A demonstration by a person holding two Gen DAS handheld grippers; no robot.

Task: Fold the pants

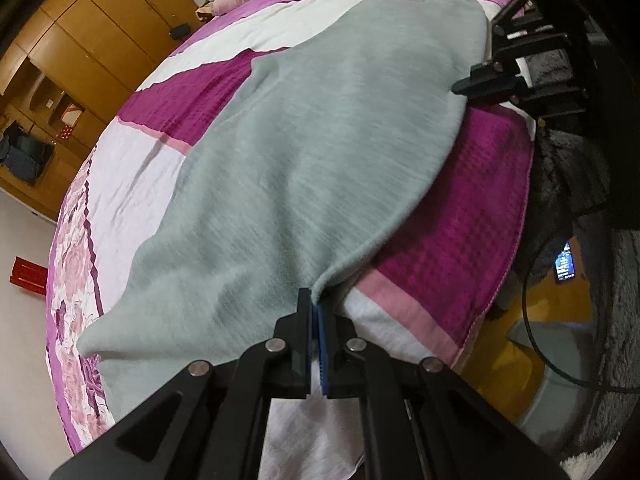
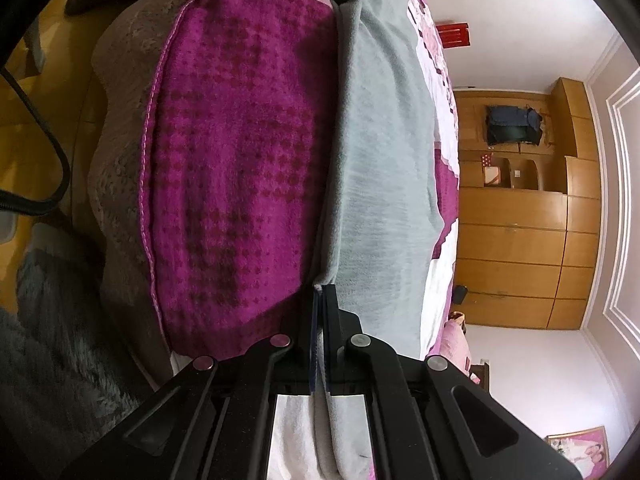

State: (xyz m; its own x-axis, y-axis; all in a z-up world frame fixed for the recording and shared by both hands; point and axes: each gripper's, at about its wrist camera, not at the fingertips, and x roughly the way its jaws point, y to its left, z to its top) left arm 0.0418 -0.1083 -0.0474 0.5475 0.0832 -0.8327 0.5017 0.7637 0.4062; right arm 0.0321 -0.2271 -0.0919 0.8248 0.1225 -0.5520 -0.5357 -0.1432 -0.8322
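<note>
Pants (image 1: pixel 304 152) on bed, edge pinched by clenched left claw (image 1: pixel 314 300) and right claw (image 2: pixel 322 292)

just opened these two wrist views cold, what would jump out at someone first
The big grey pants dominate, spread across a bed under a magenta, pink and white quilt. Both grippers are shut on one edge of the fabric: the left gripper pinches a corner near the bottom of its own view, and the right gripper clamps the other end of that edge. Behind the bed stands a wooden wardrobe wall.
</note>
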